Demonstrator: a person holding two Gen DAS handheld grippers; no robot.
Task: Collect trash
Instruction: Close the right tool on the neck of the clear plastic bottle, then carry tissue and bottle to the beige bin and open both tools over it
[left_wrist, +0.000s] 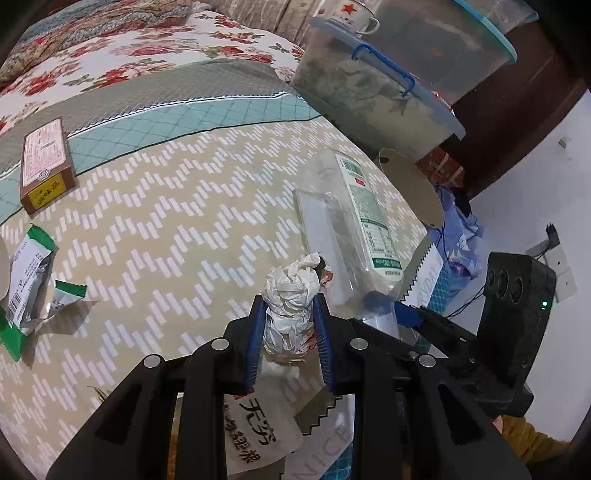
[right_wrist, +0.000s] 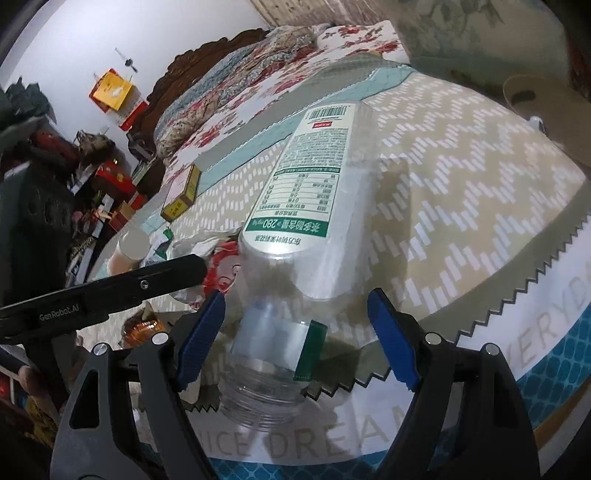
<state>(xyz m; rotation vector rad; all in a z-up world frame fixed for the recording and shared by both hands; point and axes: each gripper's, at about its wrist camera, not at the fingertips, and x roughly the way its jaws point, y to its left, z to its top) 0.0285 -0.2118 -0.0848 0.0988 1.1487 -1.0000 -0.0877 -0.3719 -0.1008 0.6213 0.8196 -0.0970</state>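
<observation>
My left gripper (left_wrist: 290, 325) is clamped on a crumpled paper wad (left_wrist: 291, 295); my right gripper (right_wrist: 297, 332) stands apart around the empty plastic bottle's (right_wrist: 314, 206) neck.

Both the left gripper (left_wrist: 289, 325) and the right gripper (right_wrist: 297, 332) have black frames, silver round screws and ribbed blue pads (right_wrist: 391, 336); beside the right gripper's housing, a mustard sleeve (left_wrist: 532, 441).
</observation>
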